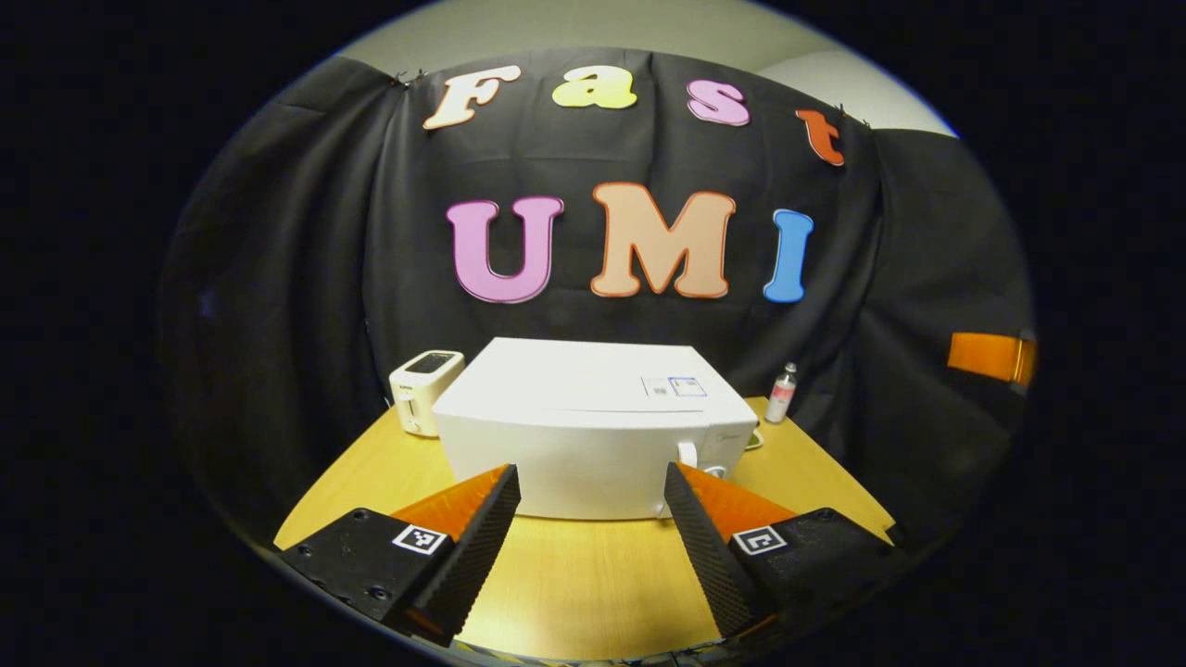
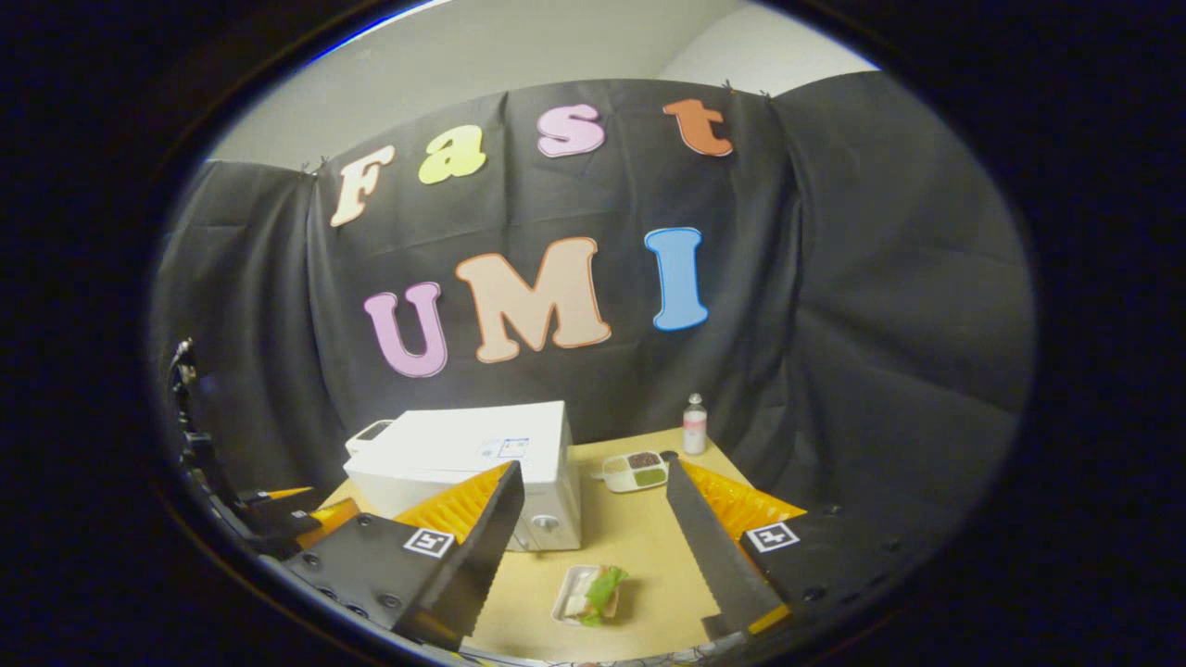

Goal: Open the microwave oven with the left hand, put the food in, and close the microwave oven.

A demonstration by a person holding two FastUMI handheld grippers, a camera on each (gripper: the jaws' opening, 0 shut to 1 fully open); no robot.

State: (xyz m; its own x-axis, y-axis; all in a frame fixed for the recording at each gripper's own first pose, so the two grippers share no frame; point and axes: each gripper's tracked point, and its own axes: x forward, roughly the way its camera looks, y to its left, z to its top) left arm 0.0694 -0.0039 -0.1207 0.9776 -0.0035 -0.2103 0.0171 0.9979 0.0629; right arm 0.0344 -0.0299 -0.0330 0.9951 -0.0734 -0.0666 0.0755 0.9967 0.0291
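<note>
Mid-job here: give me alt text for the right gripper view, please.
The open right tongs hang above a tray of food on the wooden table, holding nothing. The white microwave, door closed, sits to the left; a divided dish and small bottle stand behind.

I'm working in a staged kitchen booth: black cloth wall, wooden tabletop with microwave and toaster.

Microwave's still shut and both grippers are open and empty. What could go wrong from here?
1. The microwave door handle looks small; the left gripper may slip off it.
2. The sandwich tray lies right in front of the microwave, so a swinging door might hit it.
3. The right gripper could squash or tip the shallow tray when gripping.
</note>
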